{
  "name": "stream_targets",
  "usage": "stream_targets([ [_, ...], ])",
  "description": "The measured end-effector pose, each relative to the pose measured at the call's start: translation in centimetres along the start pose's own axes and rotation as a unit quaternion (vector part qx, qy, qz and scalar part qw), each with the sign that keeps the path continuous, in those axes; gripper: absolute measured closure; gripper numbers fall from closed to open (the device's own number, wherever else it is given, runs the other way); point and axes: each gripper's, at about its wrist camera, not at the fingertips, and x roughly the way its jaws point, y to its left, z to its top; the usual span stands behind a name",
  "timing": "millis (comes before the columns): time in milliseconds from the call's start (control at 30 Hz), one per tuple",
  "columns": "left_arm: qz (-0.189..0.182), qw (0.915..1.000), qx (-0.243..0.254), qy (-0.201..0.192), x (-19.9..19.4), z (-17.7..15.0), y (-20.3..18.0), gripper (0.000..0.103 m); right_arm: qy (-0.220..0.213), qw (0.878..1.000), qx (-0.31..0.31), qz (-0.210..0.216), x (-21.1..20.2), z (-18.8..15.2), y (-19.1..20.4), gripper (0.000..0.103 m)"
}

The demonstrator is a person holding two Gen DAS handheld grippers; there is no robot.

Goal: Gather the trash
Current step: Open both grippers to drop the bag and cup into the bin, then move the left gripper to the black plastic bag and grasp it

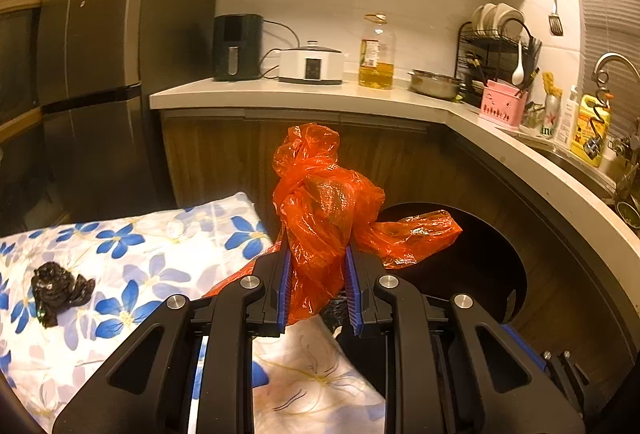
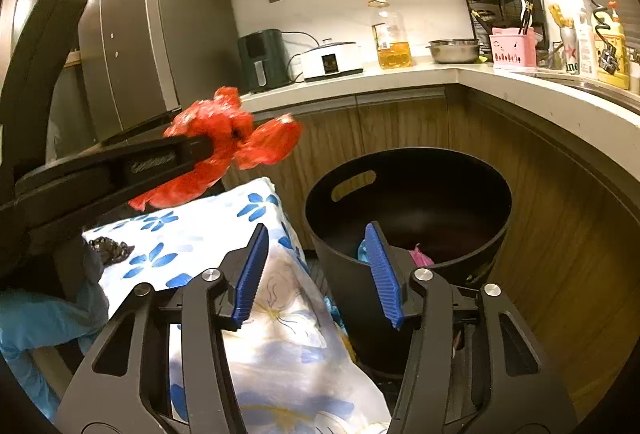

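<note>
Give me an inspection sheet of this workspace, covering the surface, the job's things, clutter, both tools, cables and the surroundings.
Surface: floral cloth over a raised surface beside the black bin.
Job's things: orange plastic bag in the left tool; crumpled black bag lying on the cloth; bin already holds some scraps.
Clutter: nothing else seen on the cloth.
Grippers: left tool shut on the orange plastic bag; right tool open, nothing between its pads, pointing at the bin.
Cables: cords run behind the air fryer and white cooker.
Surroundings: fridge, counter with oil bottle, steel bowl, dish rack.
</note>
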Motion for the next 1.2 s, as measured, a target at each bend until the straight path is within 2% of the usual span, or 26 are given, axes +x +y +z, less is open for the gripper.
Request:
stream_targets([
  [233,-0.025,0.9992,0.031,0.002,1.6,0.5,-3.2,0.080,0.004,1.000,0.008,-0.014,-0.2,-0.4,-1.7,0.065],
  [500,-0.057,0.9967,0.055,0.018,4.1,0.8,-6.3,0.079,0.005,0.999,0.021,-0.039,-0.6,-0.7,-4.0,0.065],
  [567,-0.065,0.9958,0.059,0.025,4.7,0.7,-7.0,0.076,0.007,0.999,0.023,-0.044,-0.6,-0.8,-4.5,0.065],
  [633,-0.065,0.9954,0.064,0.028,5.3,0.7,-7.5,0.058,0.007,0.999,0.025,-0.048,-0.6,-0.8,-4.8,0.065],
  [733,-0.065,0.9952,0.067,0.029,5.6,0.3,-7.6,0.050,0.007,0.998,0.025,-0.052,-0.7,-1.0,-5.2,0.065],
  [833,-0.068,0.9958,0.049,0.037,5.8,0.0,-6.7,0.049,0.010,0.998,0.026,-0.051,-0.7,-1.0,-5.2,0.065],
  [967,-0.055,0.9974,0.027,0.037,5.4,-0.2,-4.9,0.049,0.014,0.999,0.023,-0.043,-0.5,-1.3,-4.6,0.065],
  [1067,-0.037,0.9990,0.005,0.023,4.0,-0.5,-2.6,0.049,0.014,0.999,0.017,-0.031,-0.6,-1.3,-3.5,0.065],
  [1200,0.024,0.9997,-0.004,-0.003,1.5,-1.8,1.7,0.049,0.020,1.000,0.006,-0.010,-0.2,-1.4,-1.5,0.065],
])
